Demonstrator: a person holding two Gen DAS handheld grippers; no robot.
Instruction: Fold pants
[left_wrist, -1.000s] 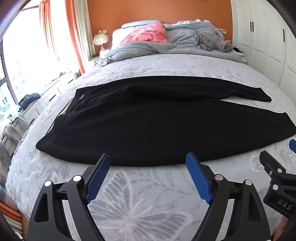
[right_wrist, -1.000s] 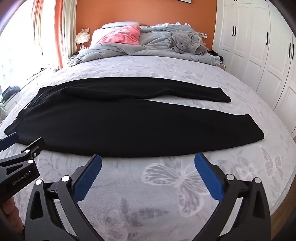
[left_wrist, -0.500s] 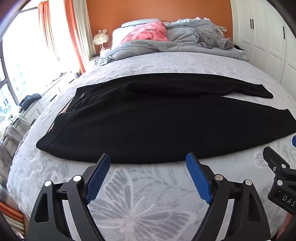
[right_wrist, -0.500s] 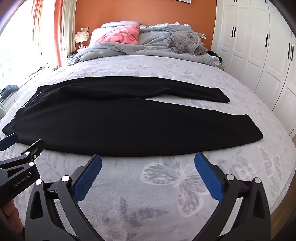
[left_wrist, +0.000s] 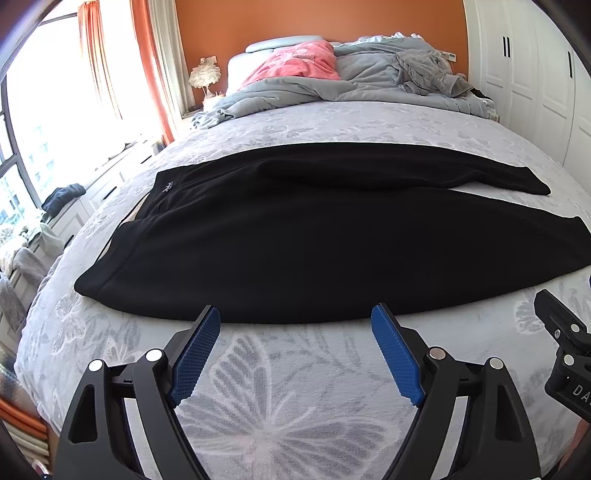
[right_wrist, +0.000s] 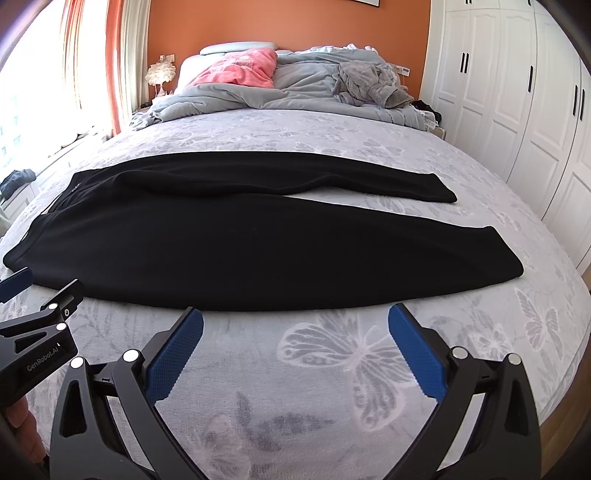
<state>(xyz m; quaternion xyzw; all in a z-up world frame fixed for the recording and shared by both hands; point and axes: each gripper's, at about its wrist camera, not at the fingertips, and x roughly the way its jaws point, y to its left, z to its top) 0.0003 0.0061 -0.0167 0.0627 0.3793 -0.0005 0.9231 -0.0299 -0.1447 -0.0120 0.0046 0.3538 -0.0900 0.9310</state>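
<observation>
Black pants (left_wrist: 303, 236) (right_wrist: 236, 236) lie flat across the grey butterfly-print bedspread (left_wrist: 280, 398) (right_wrist: 332, 354), waistband to the left, both legs reaching right with a narrow gap between their ends. My left gripper (left_wrist: 295, 314) is open just short of the pants' near edge, with nothing between its blue pads. My right gripper (right_wrist: 295, 312) is also open and empty, at the same near edge further right. Each gripper shows at the side of the other's view.
A rumpled grey duvet (right_wrist: 295, 88), a pink pillow (right_wrist: 240, 70) and a grey garment (right_wrist: 373, 83) are piled at the head of the bed. White wardrobes (right_wrist: 517, 110) line the right side. A window with orange curtains (left_wrist: 147, 66) and a low ledge are on the left.
In the left wrist view the pants have shifted slightly upward and the right gripper's body sits a little lower. The right wrist view is nearly unchanged. Both grippers stay open.
</observation>
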